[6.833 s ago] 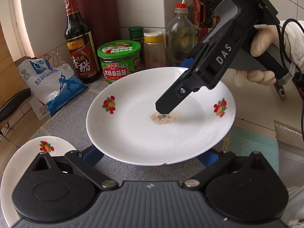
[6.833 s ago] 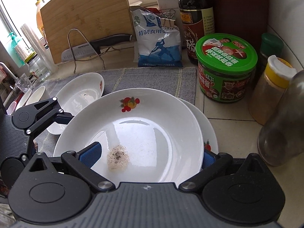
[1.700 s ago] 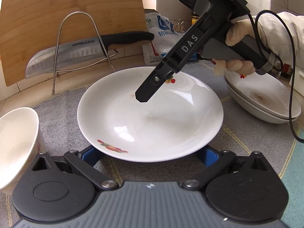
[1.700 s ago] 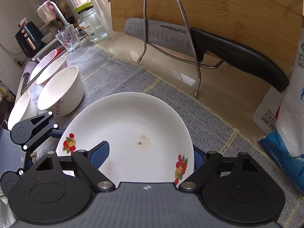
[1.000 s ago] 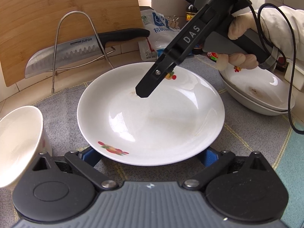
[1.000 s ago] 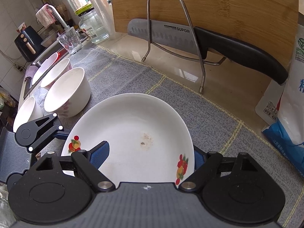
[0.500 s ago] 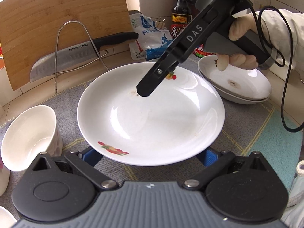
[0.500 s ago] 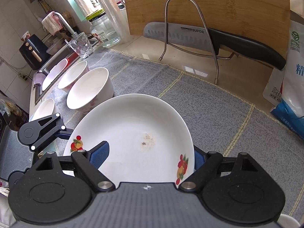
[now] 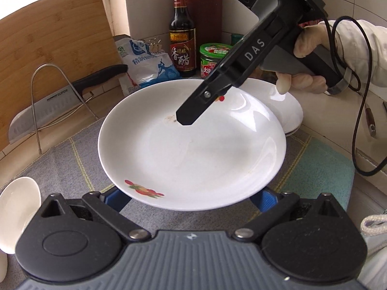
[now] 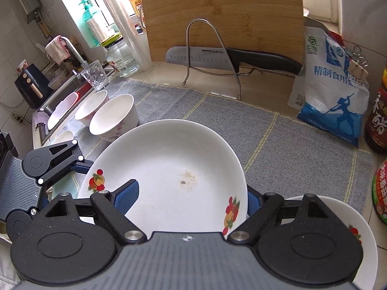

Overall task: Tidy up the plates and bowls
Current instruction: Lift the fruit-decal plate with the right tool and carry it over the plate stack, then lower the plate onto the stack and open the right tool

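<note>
We carry a round white ceramic plate with red fruit decals (image 9: 191,149) between both grippers, above the grey woven mat (image 9: 72,159) on the bench. The left gripper (image 9: 191,200) clenches the plate's near rim, its blue pads under the edge in its own view; the right gripper (image 10: 191,198) grasps the opposite rim, one blue pad over the plate's inner face and one outside.

The relation that matters: a stack of white plates with the same decals (image 9: 290,111) sits on the bench just beyond the carried plate on the right gripper's side, by the jars, so the right hand (image 9: 304,60) is nearer to it. We judge the plate belongs on that stack.

The plate is glossy and shallow, held roughly level, with a small brownish smear of residue (image 10: 187,177) near its centre (dirty, then). White bowls (image 10: 113,116) stand apart by the sink.
</note>
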